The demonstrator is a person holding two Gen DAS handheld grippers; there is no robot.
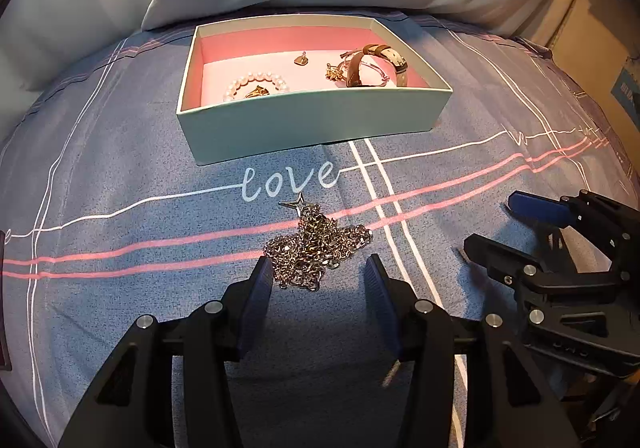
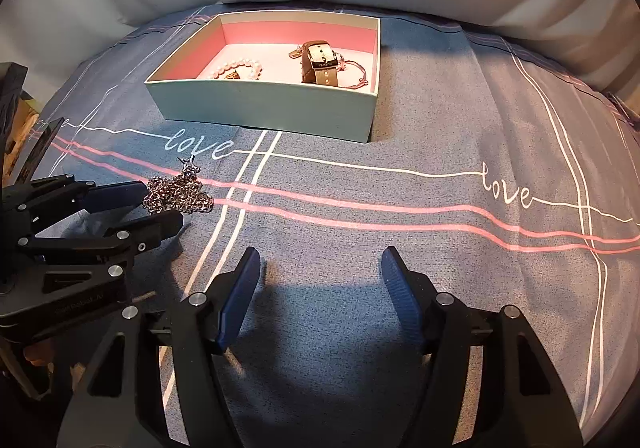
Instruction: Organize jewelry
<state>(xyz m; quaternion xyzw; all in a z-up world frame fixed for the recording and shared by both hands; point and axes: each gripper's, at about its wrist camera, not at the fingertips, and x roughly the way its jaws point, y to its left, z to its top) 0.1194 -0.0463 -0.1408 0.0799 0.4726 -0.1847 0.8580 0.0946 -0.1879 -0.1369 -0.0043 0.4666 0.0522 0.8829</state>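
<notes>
**Chain pile sitting right at the left tongs**

The silver chain necklace (image 1: 316, 248) is bunched into a messy heap with a little star pendant (image 1: 297, 204) poking out, lying on the blue bedspread (image 1: 120, 168) just in front of the box (image 1: 312, 120). Left gripper (image 1: 318, 272) is spread wide, fingers on either side of the near edge of the pile, gripping nothing. Right gripper (image 2: 320, 272) is wide open too, empty, hanging over bare fabric.

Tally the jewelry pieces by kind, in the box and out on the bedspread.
Pearl bracelet: 1, in the box
Watch: 1, in the box
Thin pink bangle: 1, in the box
Small gold pieces: 3, in the box
Chain necklace: 1, on the bedspread
Total: 7
</notes>
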